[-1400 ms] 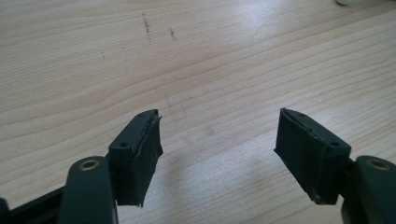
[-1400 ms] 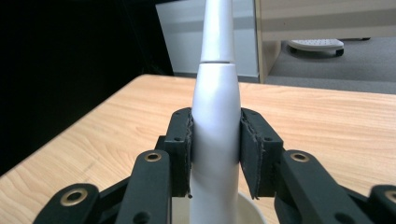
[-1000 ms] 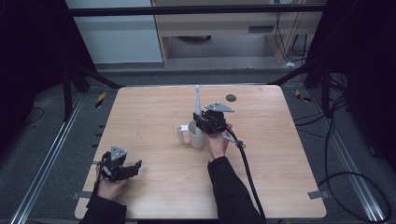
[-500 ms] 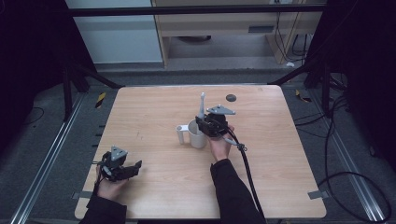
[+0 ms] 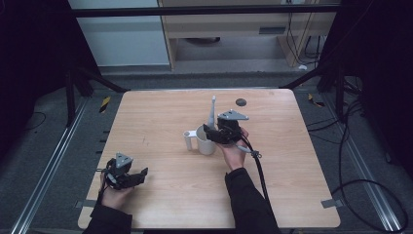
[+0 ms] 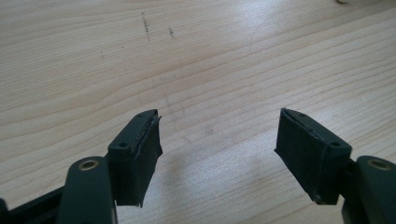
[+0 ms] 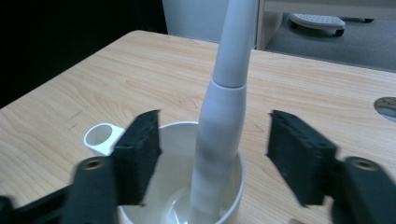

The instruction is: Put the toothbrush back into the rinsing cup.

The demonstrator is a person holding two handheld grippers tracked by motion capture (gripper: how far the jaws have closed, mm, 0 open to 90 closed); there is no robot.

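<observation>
A white mug (image 5: 206, 142) with a side handle (image 5: 188, 140) stands mid-table. A white tapered stick, like an electric toothbrush handle (image 5: 212, 112), stands in it and leans on the rim. My right gripper (image 5: 211, 132) hovers at the mug's right side. In the right gripper view the white handle (image 7: 224, 112) rises from the mug (image 7: 173, 127) between the jaws of my right gripper (image 7: 212, 154). Those jaws have just been opening and their pads (image 7: 140, 154) stand clear of it. My left gripper (image 5: 140, 174) rests open at the table's front left, and in its own view my left gripper (image 6: 217, 149) has only bare wood between the jaws.
A small dark round disc (image 5: 240, 102) lies on the wooden table (image 5: 292, 185) behind the mug, toward the far edge. A black cable (image 5: 258, 165) trails from the right gripper toward the front. Dark floor and rails surround the table.
The right gripper's jaws have spread apart and let go of the white handle, which has sunk a little lower and rightward into the mug. The left gripper has not moved.
</observation>
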